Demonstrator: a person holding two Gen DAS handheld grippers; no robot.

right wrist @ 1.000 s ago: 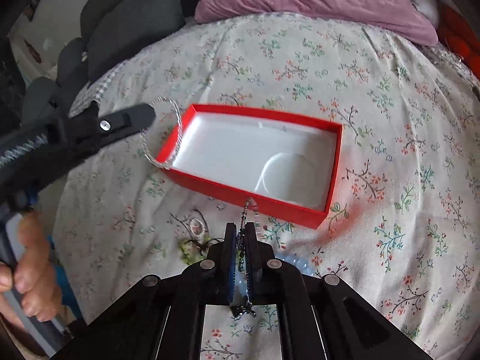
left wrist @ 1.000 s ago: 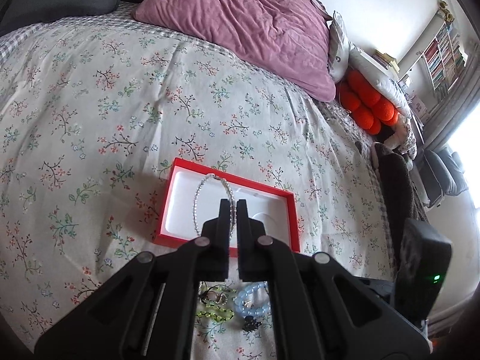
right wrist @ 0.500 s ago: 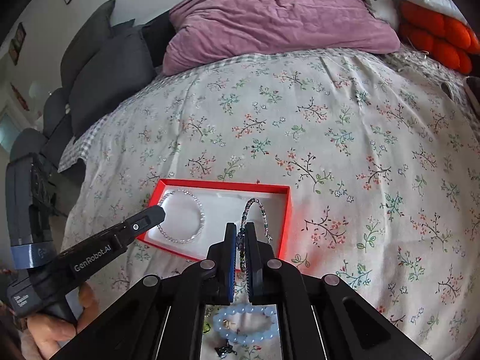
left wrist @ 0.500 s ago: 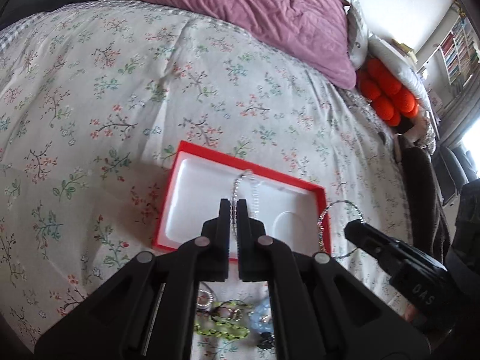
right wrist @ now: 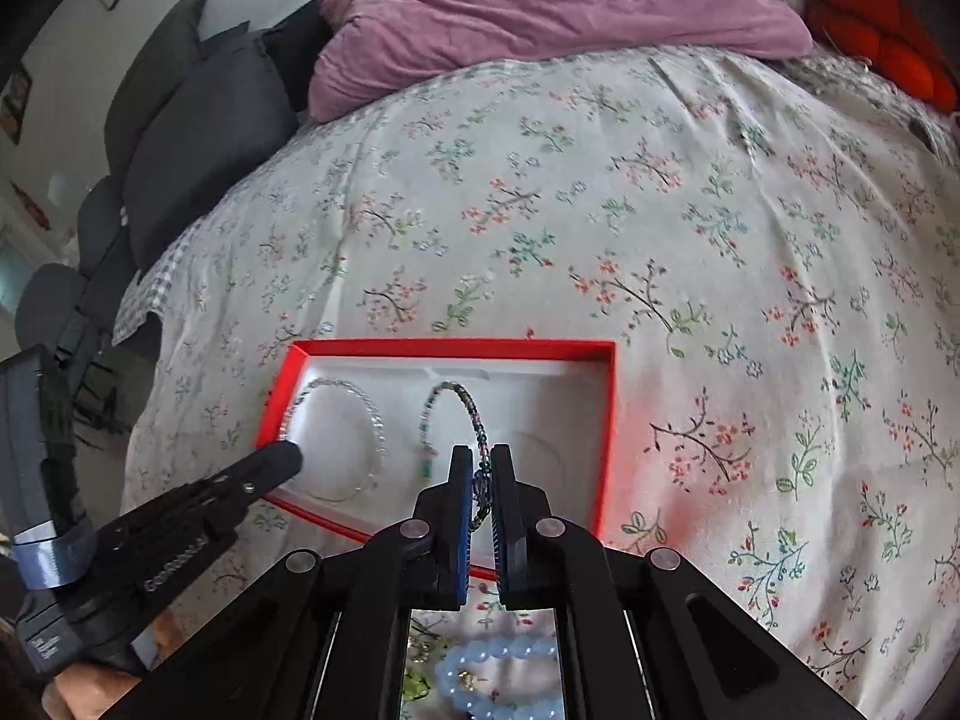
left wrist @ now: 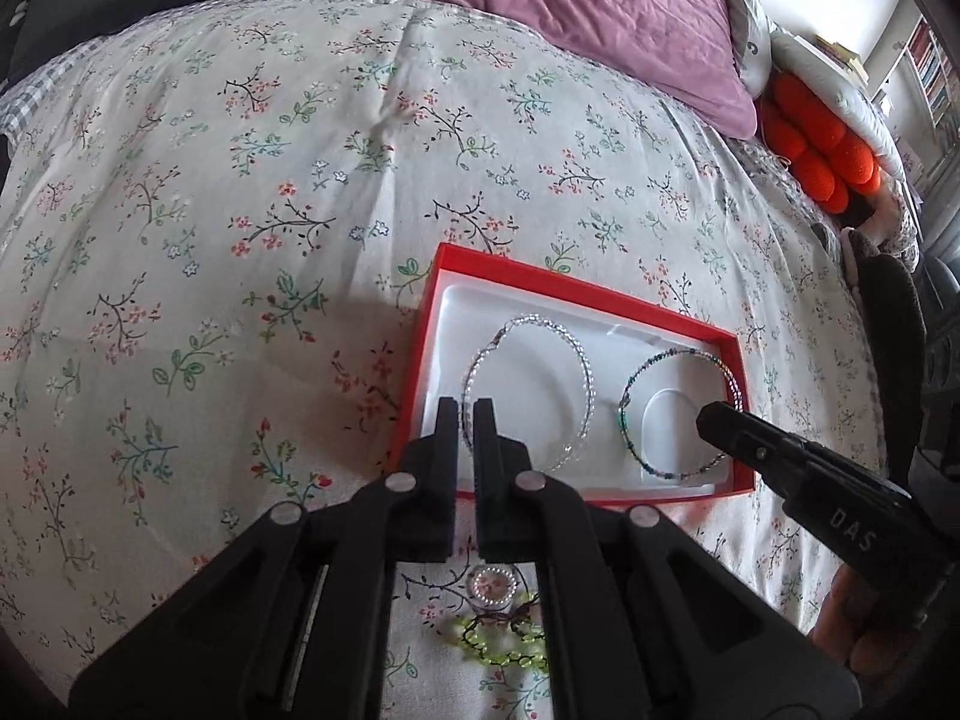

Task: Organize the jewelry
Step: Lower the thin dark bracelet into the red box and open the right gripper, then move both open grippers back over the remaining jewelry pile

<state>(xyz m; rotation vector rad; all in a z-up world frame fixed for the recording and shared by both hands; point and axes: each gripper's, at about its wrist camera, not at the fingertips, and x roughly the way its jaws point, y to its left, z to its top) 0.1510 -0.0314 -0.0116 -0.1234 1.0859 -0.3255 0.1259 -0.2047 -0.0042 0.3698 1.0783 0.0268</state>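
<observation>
A red box with a white liner lies on the flowered bedspread; it also shows in the right wrist view. A silver bead bracelet lies flat in its left half. My left gripper is slightly open around that bracelet's near edge. A dark multicolour bead bracelet lies in the right half. My right gripper stands a little apart with this bracelet passing between its fingers; the grip looks loosened. It appears in the left wrist view at the box's right side.
Loose jewelry lies on the bedspread in front of the box: a small silver ring piece, a green bead bracelet and a pale blue bead bracelet. A purple pillow, dark cushions and an orange cushion lie beyond.
Both bracelets came down from hanging in the grippers to lying flat in the box. Both grippers lowered toward the box and their fingers parted slightly.
</observation>
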